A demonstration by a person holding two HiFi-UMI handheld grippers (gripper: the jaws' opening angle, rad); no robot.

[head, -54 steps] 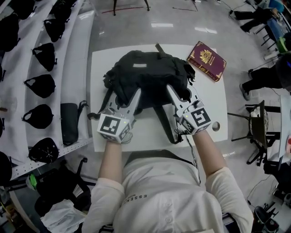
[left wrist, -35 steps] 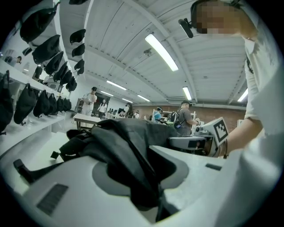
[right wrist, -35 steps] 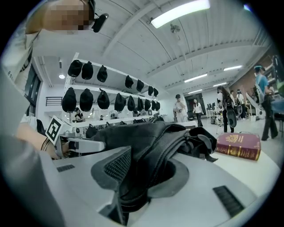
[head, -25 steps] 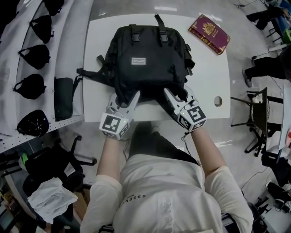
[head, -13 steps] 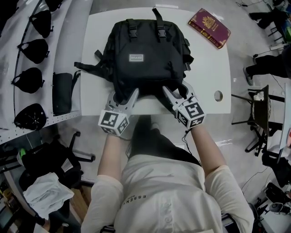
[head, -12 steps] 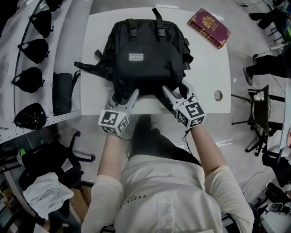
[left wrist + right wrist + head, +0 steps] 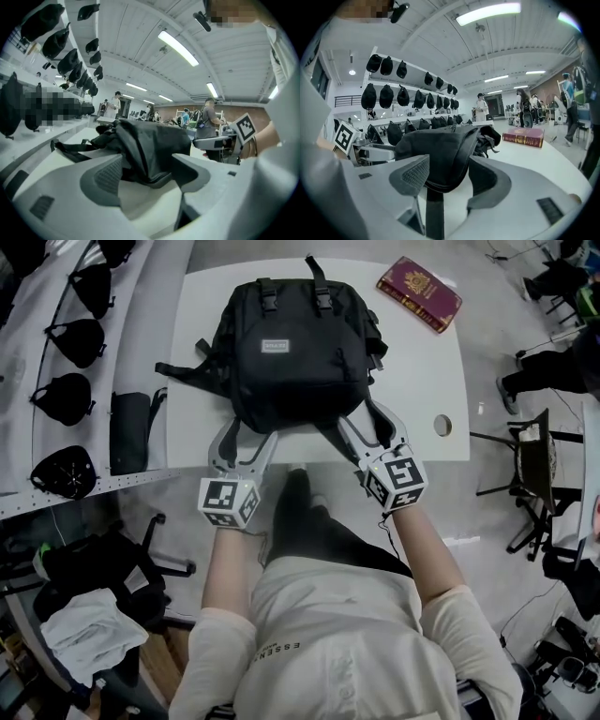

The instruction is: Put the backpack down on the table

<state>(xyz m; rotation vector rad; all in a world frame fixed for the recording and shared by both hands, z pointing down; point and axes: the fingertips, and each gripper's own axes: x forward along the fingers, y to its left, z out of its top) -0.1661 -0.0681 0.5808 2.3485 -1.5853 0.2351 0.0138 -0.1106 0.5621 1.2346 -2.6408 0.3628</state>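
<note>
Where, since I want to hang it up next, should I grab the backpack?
Probably the top carry handle, which sticks out beyond the far end of the backpack. The bag lies flat, front up, so come in level from the far side.

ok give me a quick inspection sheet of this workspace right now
surface: white table with a round hole near its right edge
job's things: black backpack lying flat on the table, front up
clutter: dark red book at the far right corner, apart from the backpack
tongs: left tongs and right tongs open, just been opening; backpack's near edge between each pair, not pressed
cables: thin cable below the right tongs
surroundings: white shelving with black bags at left; chair at right
</note>
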